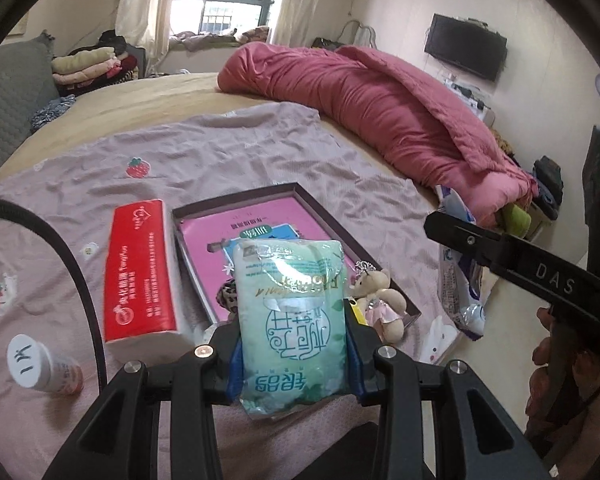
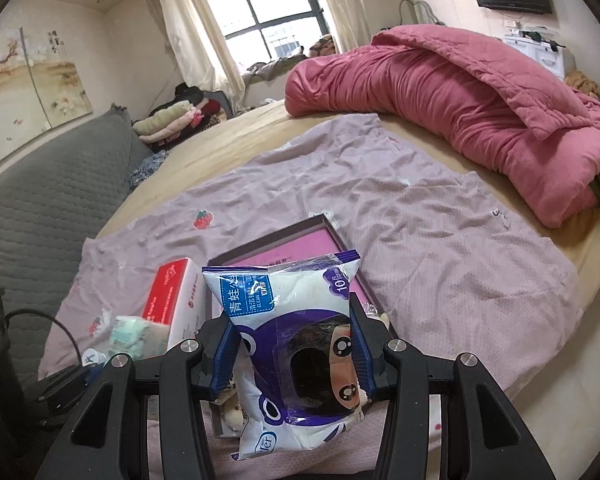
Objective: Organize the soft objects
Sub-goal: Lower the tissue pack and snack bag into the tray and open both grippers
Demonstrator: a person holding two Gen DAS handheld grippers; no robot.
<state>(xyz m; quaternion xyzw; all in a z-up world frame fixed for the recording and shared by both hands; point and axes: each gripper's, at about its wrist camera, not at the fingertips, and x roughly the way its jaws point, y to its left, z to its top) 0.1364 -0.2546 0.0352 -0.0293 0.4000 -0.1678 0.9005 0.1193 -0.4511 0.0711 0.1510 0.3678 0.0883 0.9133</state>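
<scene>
My left gripper (image 1: 292, 344) is shut on a green tissue pack (image 1: 290, 320) and holds it above the near end of a shallow dark-rimmed box (image 1: 300, 194) with a pink inside. My right gripper (image 2: 294, 352) is shut on a white and purple wet-wipe pack (image 2: 296, 344) above the same box (image 2: 320, 220). A small teddy bear (image 1: 382, 300) lies at the box's near right corner. A red tissue box (image 1: 140, 268) lies left of the box; it also shows in the right wrist view (image 2: 172, 292). The green pack shows blurred at the lower left of the right wrist view (image 2: 134, 336).
All lies on a mauve strawberry-print cloth (image 1: 220, 152) spread over the bed. A rolled pink quilt (image 1: 360, 96) lies at the back right. A white-capped bottle (image 1: 44, 368) lies at the near left. A grey headboard (image 2: 40, 200) runs along the left. Folded clothes (image 1: 88, 64) are stacked beyond.
</scene>
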